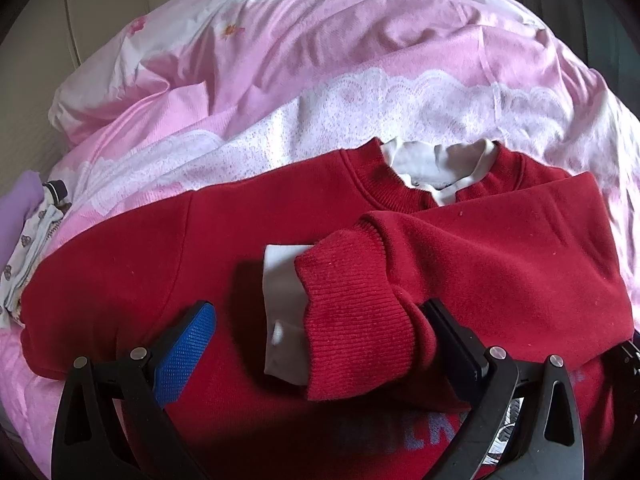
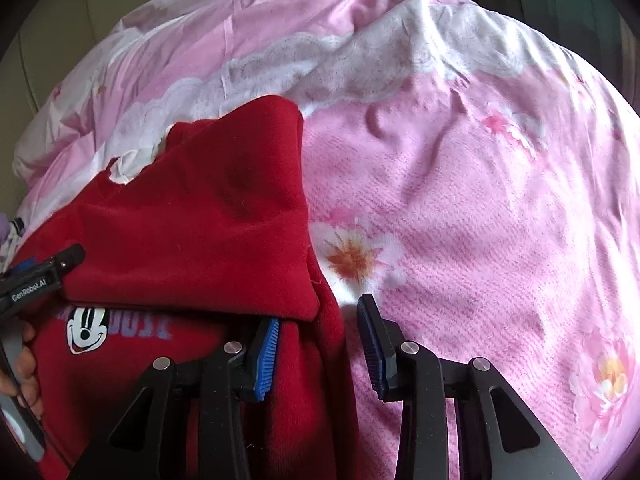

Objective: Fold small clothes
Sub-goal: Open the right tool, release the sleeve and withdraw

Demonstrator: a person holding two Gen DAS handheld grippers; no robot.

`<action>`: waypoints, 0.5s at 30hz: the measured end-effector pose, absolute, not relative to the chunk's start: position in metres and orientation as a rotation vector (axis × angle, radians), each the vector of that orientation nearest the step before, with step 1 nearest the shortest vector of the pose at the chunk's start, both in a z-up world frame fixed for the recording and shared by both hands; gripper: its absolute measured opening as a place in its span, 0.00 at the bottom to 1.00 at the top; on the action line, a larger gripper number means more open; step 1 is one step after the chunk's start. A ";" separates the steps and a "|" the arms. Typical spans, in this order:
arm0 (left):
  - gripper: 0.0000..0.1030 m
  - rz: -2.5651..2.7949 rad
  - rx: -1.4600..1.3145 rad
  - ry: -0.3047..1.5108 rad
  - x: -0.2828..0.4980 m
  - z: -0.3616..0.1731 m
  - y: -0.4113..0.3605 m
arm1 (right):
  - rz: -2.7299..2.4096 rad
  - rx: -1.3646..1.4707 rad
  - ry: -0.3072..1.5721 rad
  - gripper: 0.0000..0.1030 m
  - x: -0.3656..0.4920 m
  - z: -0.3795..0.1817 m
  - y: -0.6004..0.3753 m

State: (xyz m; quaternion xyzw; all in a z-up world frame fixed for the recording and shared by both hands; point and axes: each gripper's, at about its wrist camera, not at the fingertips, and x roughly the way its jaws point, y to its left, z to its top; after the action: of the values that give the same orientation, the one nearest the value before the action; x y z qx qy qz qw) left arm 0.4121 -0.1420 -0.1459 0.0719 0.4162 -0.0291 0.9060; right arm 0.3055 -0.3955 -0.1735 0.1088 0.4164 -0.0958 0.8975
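A small red sweatshirt (image 1: 132, 256) with a white inner collar (image 1: 432, 164) lies on a pink bed cover. Its right sleeve is folded across the chest, and the ribbed cuff (image 1: 352, 316) with a white inner cuff (image 1: 282, 304) lies between the fingers of my left gripper (image 1: 320, 316), which is open. In the right wrist view the sweatshirt (image 2: 192, 216) shows a Mickey print (image 2: 86, 330). My right gripper (image 2: 318, 322) is open, astride the sweatshirt's right side edge. The left gripper shows at the left edge of that view (image 2: 40, 276).
The pink floral bed cover (image 2: 480, 208) spreads to the right and rear, with a white lace band (image 1: 400, 108). A pile of other small clothes, purple and printed white, lies at the left (image 1: 24, 232).
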 end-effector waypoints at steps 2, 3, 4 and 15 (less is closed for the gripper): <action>1.00 -0.070 0.144 0.850 0.408 -0.140 -0.141 | -0.195 0.216 0.854 0.35 0.302 -0.167 -0.393; 1.00 -0.075 0.145 0.845 0.406 -0.136 -0.141 | -0.196 0.206 0.849 0.37 0.300 -0.162 -0.391; 1.00 -0.079 0.151 0.841 0.403 -0.133 -0.140 | -0.196 0.197 0.845 0.38 0.297 -0.159 -0.388; 1.00 -0.099 0.164 0.818 0.384 -0.119 -0.128 | -0.175 0.138 0.750 0.38 0.263 -0.128 -0.376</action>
State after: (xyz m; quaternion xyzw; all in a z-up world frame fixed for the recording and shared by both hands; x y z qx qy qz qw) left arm 0.3838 -0.1280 -0.1195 0.0796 0.3971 -0.0483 0.9130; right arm 0.2627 -0.3757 -0.1280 0.0672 0.3657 -0.0855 0.9244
